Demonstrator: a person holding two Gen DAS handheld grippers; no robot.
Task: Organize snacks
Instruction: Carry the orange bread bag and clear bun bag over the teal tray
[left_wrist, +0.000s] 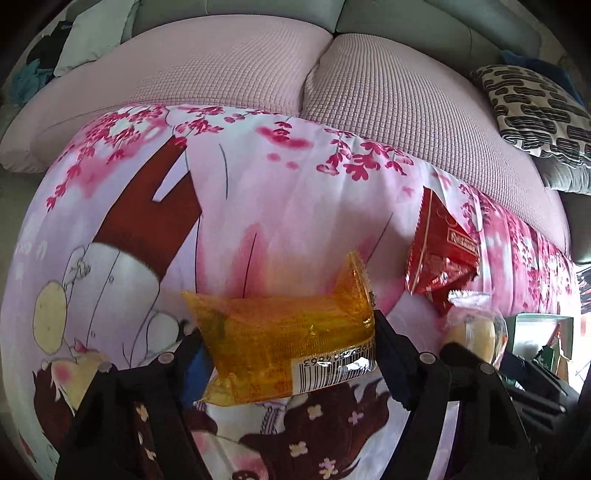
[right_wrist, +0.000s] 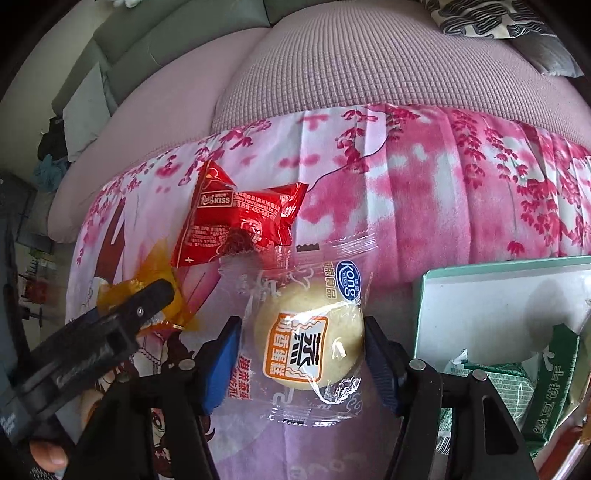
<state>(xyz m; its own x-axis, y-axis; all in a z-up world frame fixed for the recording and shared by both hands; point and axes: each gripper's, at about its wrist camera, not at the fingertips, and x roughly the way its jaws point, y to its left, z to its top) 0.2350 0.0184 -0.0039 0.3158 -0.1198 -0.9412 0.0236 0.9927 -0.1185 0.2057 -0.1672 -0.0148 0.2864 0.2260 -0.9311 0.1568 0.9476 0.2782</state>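
An orange translucent snack packet (left_wrist: 280, 343) with a barcode lies across the flowered pink cloth (left_wrist: 277, 192). My left gripper (left_wrist: 288, 332) points down over it, and both fingers press on its two short ends. Its right end is bent upward. A round pale cake in a clear wrapper (right_wrist: 306, 339) sits between the blue pads of my right gripper (right_wrist: 303, 339), which touch its sides. The same cake (left_wrist: 476, 332) shows at the right of the left wrist view. A red packet (right_wrist: 236, 221) lies just beyond both snacks, untouched.
An open green-and-white box (right_wrist: 480, 295) stands at the right, holding green biscuit packets (right_wrist: 550, 387). The pink sofa seat (left_wrist: 369, 92) lies beyond the cloth, with a black-and-white patterned pillow (left_wrist: 535, 107) at the far right. A thumb (right_wrist: 48, 454) shows at the lower left.
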